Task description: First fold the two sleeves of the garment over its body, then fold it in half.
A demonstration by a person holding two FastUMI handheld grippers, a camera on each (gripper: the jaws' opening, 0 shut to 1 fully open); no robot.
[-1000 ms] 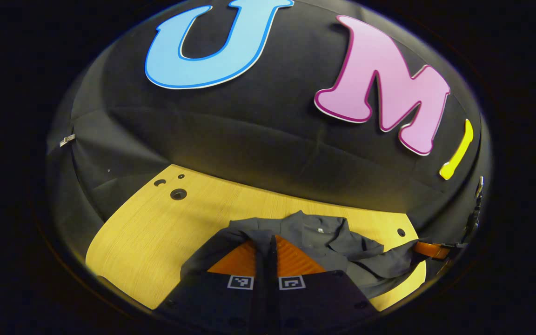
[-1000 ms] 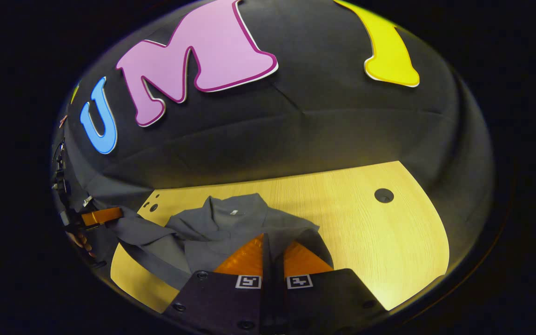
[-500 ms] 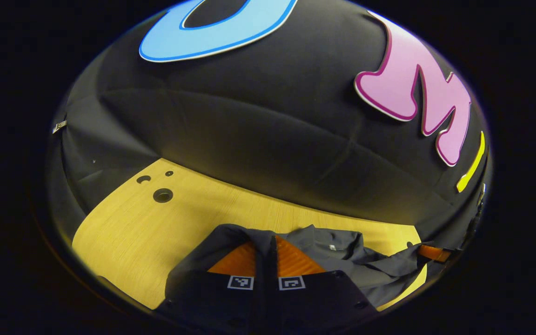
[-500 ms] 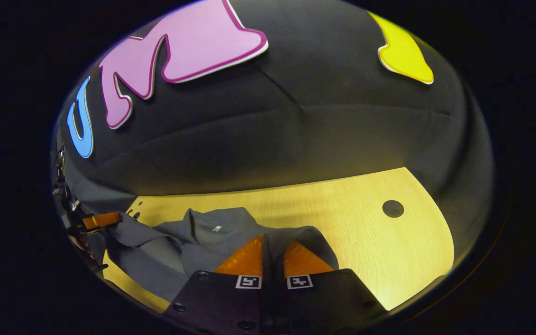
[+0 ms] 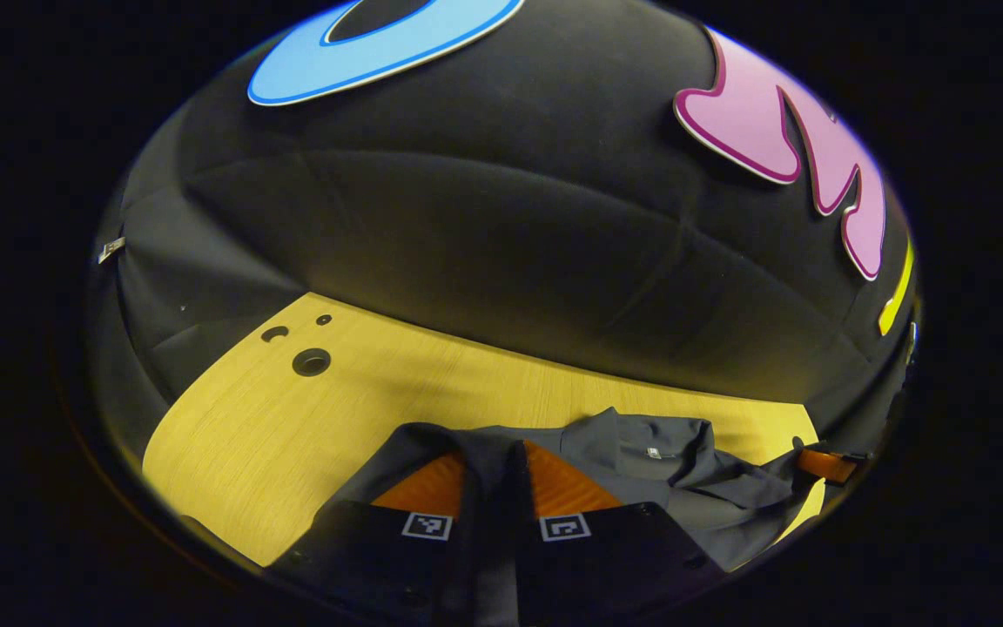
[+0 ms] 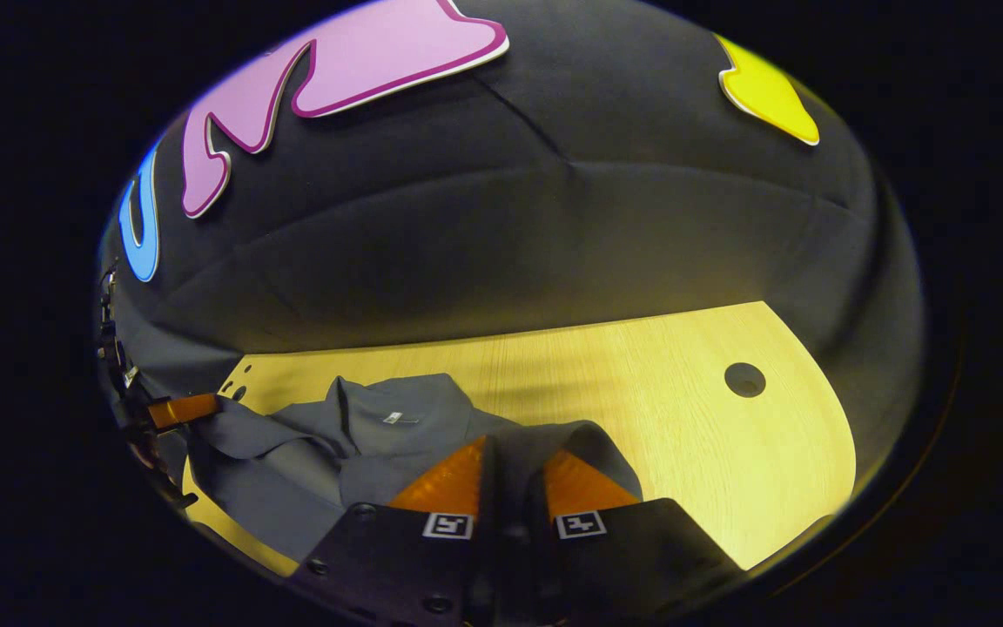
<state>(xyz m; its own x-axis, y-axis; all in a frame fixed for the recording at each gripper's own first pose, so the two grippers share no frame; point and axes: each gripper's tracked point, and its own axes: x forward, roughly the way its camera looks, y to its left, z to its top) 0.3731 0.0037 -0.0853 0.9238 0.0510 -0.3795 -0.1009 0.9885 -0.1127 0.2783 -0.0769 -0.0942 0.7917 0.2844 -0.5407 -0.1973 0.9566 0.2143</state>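
Both grippers, left (image 5: 494, 461) and right (image 6: 512, 460), pinch the grey shirt (image 6: 380, 435) between nearly closed fingers above the worktop (image 6: 684, 435); the final half-fold appears under way.

A recording booth: black cloth wall (image 5: 484, 235) rises beyond the claw, behind a light wooden table (image 6: 684, 435) with drilled holes (image 6: 744, 380).

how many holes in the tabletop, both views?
4. Three clustered at the table's far left corner: large hole, two small holes. One at the far right. The garment may hide more.
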